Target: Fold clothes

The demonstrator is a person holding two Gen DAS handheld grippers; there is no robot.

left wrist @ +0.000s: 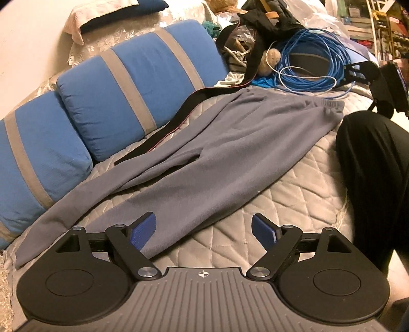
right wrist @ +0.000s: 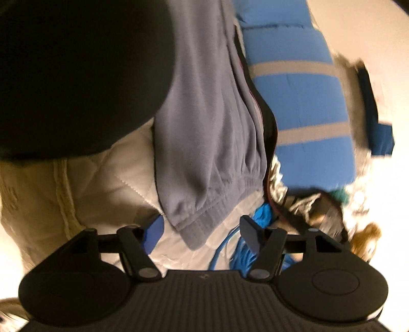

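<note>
Grey sweatpants (left wrist: 230,143) lie stretched out on a quilted bedcover (left wrist: 294,194), with the legs near me and the elastic waistband (left wrist: 324,103) far to the right. My left gripper (left wrist: 204,232) is open just above the leg ends, its left blue pad (left wrist: 143,233) over the cloth, and nothing is gripped. The right gripper (left wrist: 358,72) shows at the far waistband end. In the right wrist view, the right gripper (right wrist: 203,233) stands open with a corner of the waistband (right wrist: 202,217) lying between its jaws. The pads do not press on it.
Blue cushions with grey stripes (left wrist: 122,102) line the back edge. A coil of blue cable (left wrist: 314,58), dark clothes (left wrist: 271,23) and a black strap (left wrist: 173,125) crowd the far end behind the waistband. A person's black-clad leg (left wrist: 370,166) rests on the right side.
</note>
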